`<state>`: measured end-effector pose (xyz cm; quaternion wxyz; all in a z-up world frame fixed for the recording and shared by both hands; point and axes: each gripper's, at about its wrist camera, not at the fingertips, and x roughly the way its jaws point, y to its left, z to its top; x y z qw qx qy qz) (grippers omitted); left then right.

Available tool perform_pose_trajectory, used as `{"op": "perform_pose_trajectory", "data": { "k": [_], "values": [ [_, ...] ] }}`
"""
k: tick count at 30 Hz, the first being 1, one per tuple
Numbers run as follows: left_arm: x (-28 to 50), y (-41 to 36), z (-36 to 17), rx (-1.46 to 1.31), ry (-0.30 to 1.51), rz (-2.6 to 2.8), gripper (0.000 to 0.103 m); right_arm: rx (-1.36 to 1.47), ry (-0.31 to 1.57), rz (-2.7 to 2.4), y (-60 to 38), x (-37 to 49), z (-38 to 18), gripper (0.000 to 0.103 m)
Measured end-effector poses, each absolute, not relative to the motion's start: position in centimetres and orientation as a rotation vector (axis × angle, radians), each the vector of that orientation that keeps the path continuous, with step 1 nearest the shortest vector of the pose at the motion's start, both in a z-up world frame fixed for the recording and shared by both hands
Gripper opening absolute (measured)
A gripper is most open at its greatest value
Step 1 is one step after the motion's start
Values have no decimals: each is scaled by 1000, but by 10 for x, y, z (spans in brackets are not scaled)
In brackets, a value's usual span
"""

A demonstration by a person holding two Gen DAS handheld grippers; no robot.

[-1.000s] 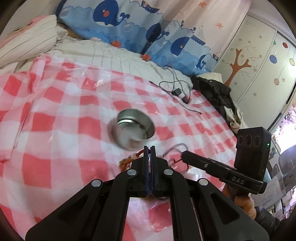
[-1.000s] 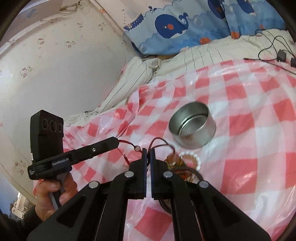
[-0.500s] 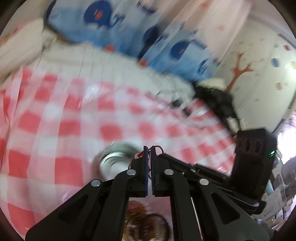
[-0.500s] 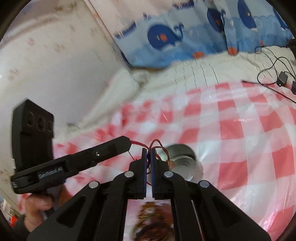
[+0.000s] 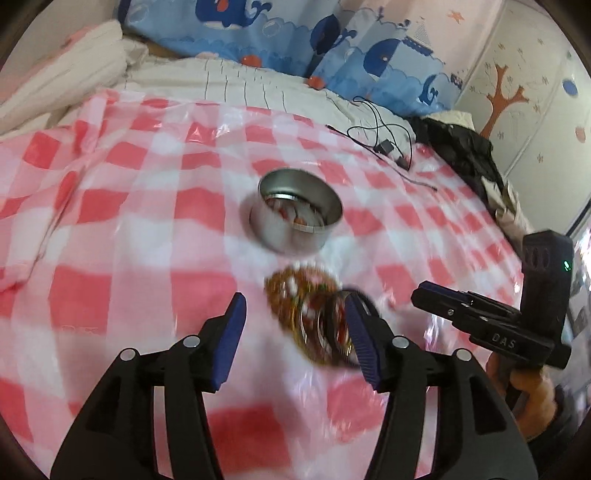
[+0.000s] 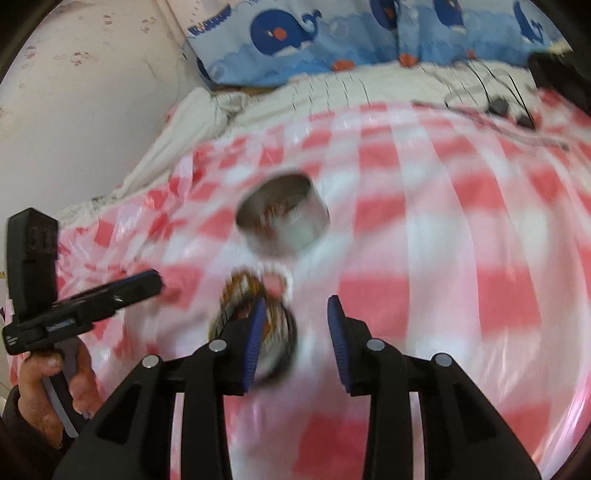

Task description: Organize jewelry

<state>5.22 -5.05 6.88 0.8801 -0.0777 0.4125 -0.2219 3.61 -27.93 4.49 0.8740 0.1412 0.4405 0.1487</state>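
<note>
Evidently light, loose and tangle-prone, bracelet pile (image 5: 314,321) on checked plastic sheet (image 5: 110,229) just before metal tin (image 5: 295,210), best pinched by one hoop; left gripper (image 5: 295,325) and right gripper (image 6: 295,328) opening, empty.

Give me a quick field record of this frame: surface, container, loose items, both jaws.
surface: red-and-white checked plastic sheet over a bed
container: round metal tin, upright, open, reddish items inside
loose items: pile of bangles and beads on the sheet, just in front of the tin, blurred
left gripper: jaws opening, nothing between them
right gripper: jaws opening, nothing gripped
background: black cable, whale-print fabric
</note>
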Motion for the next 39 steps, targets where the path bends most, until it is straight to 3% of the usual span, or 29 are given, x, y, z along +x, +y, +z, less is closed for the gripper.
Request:
{"op": "perform_pose_trajectory", "data": {
  "k": [12, 18, 21, 29, 34, 39],
  "values": [
    [45, -69, 46, -58, 881, -467, 53, 192, 949, 298, -251, 49, 25, 35],
    [45, -70, 48, -36, 874, -449, 55, -102, 926, 56, -246, 47, 29, 37],
    [45, -73, 48, -12, 869, -444, 55, -19, 948, 39, -268, 51, 29, 37],
    [38, -120, 51, 180, 783, -514, 55, -84, 971, 76, -255, 50, 23, 49],
    [41, -123, 44, 156, 806, -534, 29, -61, 978, 89, -255, 50, 23, 56],
    [46, -118, 38, 111, 833, -549, 25, -69, 979, 92, -252, 49, 22, 59]
  ]
}}
